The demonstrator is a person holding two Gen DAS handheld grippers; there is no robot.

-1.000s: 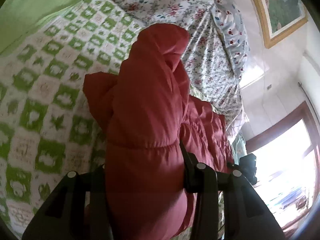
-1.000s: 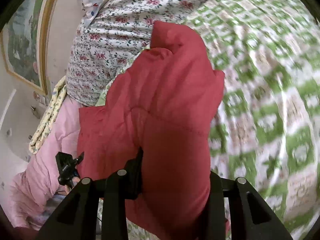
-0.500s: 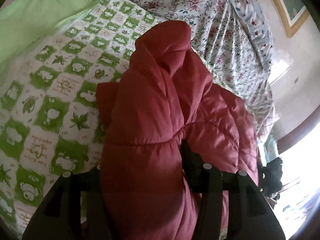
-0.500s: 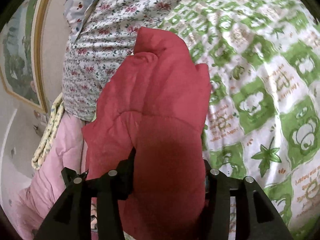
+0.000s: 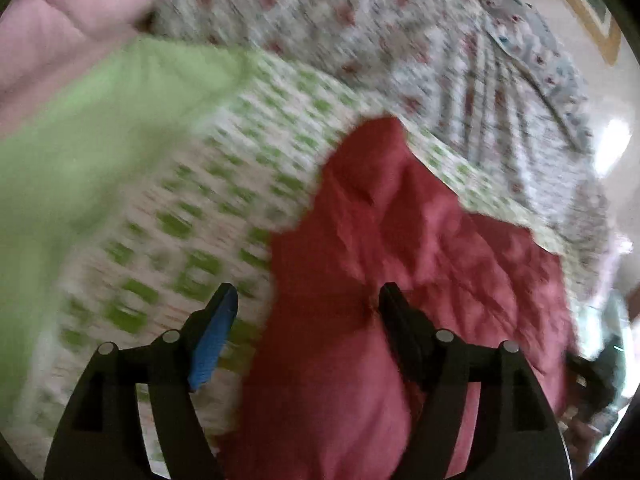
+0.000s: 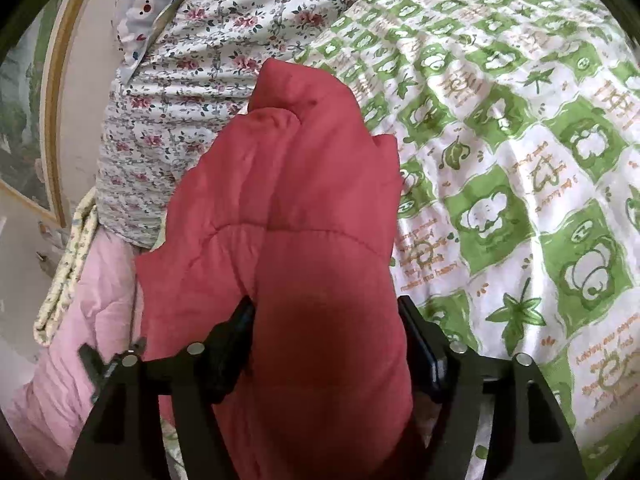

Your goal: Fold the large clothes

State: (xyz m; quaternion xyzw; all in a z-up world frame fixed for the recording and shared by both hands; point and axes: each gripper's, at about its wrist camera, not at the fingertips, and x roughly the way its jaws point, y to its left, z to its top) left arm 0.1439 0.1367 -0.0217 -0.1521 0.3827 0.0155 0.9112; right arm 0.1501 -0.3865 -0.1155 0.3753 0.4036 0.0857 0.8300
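One red padded jacket [image 6: 304, 240] on your green-checked bedspread [image 6: 520, 140]: your right tongs [image 6: 326, 320] clamp its bunched fabric, your left tongs [image 5: 308, 306] gape, gripping nothing.

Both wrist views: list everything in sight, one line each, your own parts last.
jacket: one, red, puffy, on the quilt
quilt: one, green and white checks, under the jacket
floral cover: one, white with red flowers, beyond the quilt
pillow: one, pale blue, spotted, at the far edge
pink blanket: one, left of the jacket
green cloth: one, plain, blurred, upper left in the left wrist view
picture frame: one, gold, on the wall
left claw: open, jacket against its right finger only
right claw: shut on jacket
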